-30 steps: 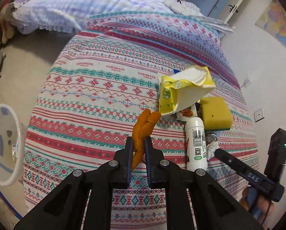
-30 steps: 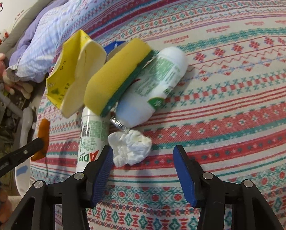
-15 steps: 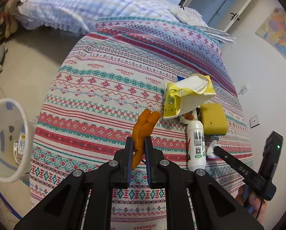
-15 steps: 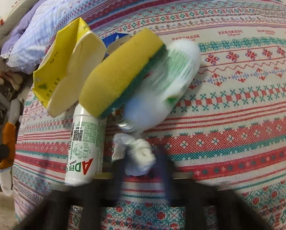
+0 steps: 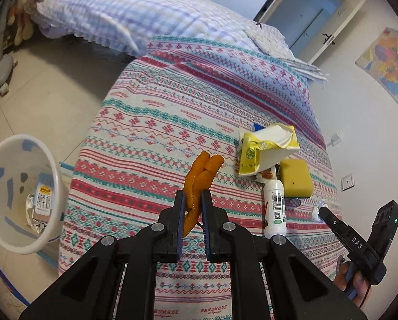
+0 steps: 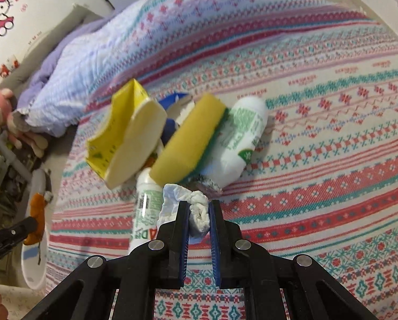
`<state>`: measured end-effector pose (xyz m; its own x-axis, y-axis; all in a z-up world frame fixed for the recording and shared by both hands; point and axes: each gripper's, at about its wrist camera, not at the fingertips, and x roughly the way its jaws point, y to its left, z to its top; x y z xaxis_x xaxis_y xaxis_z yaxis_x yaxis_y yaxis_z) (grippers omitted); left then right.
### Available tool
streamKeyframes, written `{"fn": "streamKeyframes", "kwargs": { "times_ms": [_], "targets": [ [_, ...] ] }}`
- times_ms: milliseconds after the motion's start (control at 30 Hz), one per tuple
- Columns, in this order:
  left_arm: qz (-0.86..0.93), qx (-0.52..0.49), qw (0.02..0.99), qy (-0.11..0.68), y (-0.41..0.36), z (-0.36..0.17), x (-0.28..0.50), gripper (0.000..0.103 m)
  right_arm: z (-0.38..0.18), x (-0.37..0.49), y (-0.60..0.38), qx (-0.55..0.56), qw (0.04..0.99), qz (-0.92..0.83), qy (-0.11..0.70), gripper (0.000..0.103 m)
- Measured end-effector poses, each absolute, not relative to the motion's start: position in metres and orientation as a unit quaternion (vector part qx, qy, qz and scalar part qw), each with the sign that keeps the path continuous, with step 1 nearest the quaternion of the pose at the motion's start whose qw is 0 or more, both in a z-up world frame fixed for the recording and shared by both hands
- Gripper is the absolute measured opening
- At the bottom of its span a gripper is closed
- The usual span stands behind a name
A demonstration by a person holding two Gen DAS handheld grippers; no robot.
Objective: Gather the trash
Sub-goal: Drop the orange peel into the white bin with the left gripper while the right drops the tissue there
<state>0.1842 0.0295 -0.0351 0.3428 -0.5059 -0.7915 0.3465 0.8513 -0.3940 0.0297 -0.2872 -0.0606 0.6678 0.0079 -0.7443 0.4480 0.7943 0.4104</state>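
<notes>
My left gripper is shut on an orange peel and holds it above the patterned bedspread. My right gripper is shut on a crumpled white tissue lifted just off the bed. Behind it lie a yellow sponge, a yellow carton and two white bottles. The sponge, carton and one bottle also show in the left wrist view. A white trash bin stands on the floor left of the bed.
The bin holds a milk carton. A checked pillow lies at the bed's far end. Plush toys and a grey stand sit on the floor at the left. A wall runs along the bed's right side.
My right gripper moved forward and closed on the tissue, then lifted it. My left gripper rose and pulled back with the orange peel, so the bin shows more fully.
</notes>
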Motion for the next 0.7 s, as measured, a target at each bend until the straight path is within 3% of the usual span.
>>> {"fn": "streamKeyframes", "kwargs": {
  "times_ms": [700],
  "targets": [
    [-0.174,-0.155,0.829,0.508,0.160,-0.033,0.209,0.012,-0.029,0.038,-0.232,0.246,0.902,-0.079,0.347,0.012]
  ]
}}
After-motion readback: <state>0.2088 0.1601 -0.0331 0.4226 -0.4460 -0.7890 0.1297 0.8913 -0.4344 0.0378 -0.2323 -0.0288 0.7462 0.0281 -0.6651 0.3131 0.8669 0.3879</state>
